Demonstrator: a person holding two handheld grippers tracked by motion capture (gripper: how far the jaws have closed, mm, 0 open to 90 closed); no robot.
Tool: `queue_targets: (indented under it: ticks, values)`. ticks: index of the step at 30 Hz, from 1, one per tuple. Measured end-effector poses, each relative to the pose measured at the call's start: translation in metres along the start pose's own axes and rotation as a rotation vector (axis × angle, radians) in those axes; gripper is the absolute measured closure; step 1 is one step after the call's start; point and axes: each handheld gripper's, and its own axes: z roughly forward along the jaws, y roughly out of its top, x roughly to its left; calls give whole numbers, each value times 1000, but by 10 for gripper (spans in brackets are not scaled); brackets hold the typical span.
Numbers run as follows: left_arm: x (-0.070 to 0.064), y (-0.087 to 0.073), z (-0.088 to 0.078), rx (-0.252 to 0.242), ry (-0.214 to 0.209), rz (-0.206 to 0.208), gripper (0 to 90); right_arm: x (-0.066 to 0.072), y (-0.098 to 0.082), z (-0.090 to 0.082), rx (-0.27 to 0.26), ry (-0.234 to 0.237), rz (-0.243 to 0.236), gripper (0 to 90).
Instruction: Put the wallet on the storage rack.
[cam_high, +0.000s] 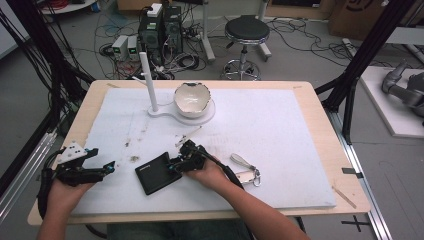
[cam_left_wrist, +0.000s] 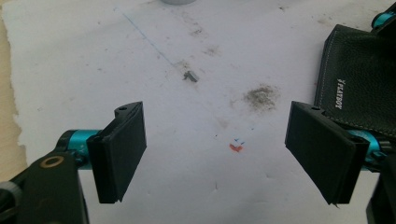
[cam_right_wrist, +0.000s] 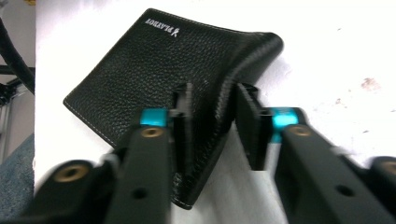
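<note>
We note the left gripper (cam_high: 102, 167) near the table's (cam_high: 320, 120) left edge, resting on the white mat (cam_high: 280, 130), its jaws wide apart with nothing between them. Just beside it, toward the mat's front middle, lies the black leather wallet (cam_high: 152, 174); the right gripper (cam_high: 175, 166) has its jaws clamped on the wallet's edge (cam_right_wrist: 219, 116). Farther right we log a key ring (cam_high: 247, 170); behind stands a white bowl (cam_high: 192, 98).
</note>
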Motion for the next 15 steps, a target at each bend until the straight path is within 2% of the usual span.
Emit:
queue_targets:
  ticks: [1,2,4,8,11,15]
  values:
    - [-1,0,1,-2,-2,-1,205,2,1,-2,-1,-8,-22,806]
    - [-1,0,1,-2,-2,-1,205,2,1,-2,-1,-8,-22,806]
    - [0,1,2,-2,-3,-2,206,7,2,-4,-9,-27,-65,837]
    - [1,1,2,-2,-4,-2,206,11,3,-9,-36,-34,-94,849]
    - [1,2,4,-4,-5,-4,206,17,8,-21,-83,-67,-152,854]
    - [2,5,7,-6,-10,-2,206,19,11,-35,-130,-94,-188,855]
